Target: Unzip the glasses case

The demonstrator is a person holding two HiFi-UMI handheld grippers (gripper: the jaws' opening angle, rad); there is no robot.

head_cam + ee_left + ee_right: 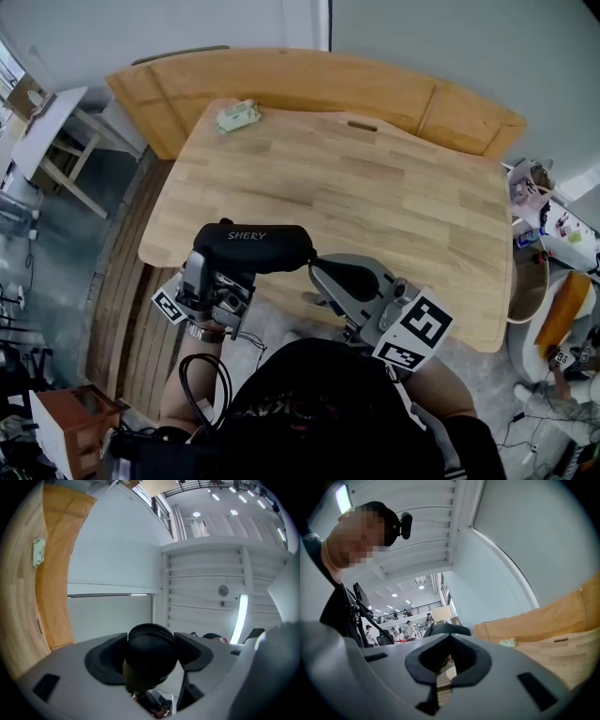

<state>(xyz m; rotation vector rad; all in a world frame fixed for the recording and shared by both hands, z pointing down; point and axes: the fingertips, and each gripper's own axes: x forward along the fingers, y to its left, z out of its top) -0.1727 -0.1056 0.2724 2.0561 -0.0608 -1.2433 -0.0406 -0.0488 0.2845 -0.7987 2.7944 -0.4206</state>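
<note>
Head view: a black glasses case [253, 246] says "SHERY" in white. The left gripper [217, 277] squeezes it tight. The right gripper [323, 274] is pinched closed beside the case's end.

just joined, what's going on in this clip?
A person is working with two handheld grippers at the near edge of a wooden table. The left gripper is clamped on a black glasses case, carrying it by its left end. The right gripper, jaws shut, sits at the case's right end; whether it has the zipper pull can't be made out. The case looks closed.
</note>
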